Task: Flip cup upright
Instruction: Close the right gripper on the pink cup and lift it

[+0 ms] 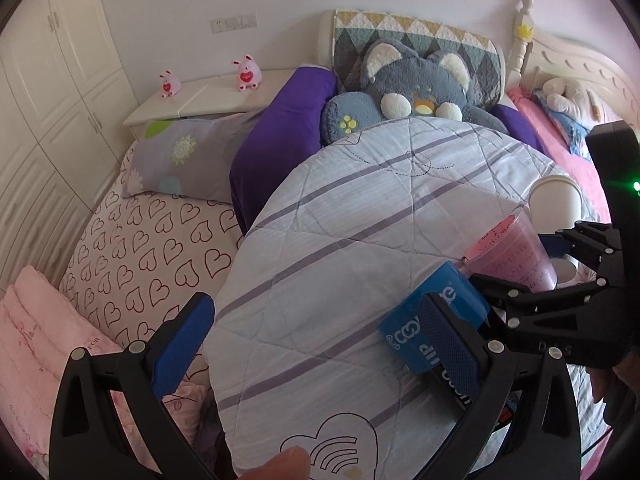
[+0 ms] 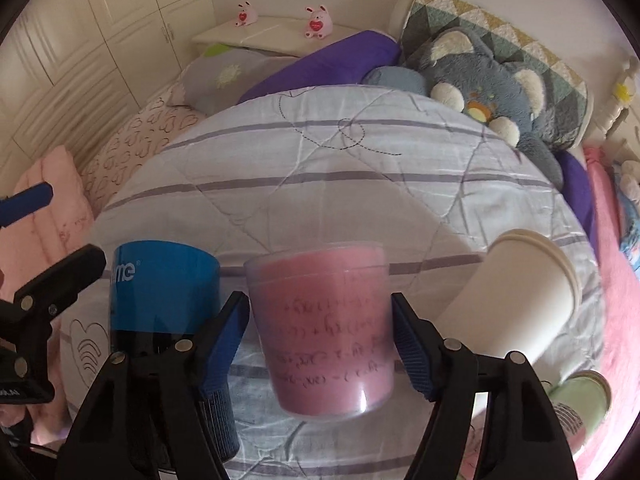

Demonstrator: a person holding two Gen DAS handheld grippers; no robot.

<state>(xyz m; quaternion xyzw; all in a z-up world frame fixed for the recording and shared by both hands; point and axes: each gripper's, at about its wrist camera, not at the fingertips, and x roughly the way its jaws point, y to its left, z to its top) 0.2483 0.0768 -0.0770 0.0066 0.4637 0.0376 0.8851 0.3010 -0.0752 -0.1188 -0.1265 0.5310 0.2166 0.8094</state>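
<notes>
Pink cup [image 2: 320, 332] sits between my right gripper [image 2: 320, 344] pads, w/ slim gaps each side; can't tell if gripped. It's over the striped quilt [image 2: 320, 184], blue cup [image 2: 164, 288] just left, white cup [image 2: 520, 296] right. Left gripper [image 1: 316, 344] wide open, holding nothing.

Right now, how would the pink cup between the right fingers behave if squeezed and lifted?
The pink cup looks like thin clear plastic, so probably light and apt to flex. Its smooth tapered wall may slip. On the soft quilt it would likely tip.
</notes>
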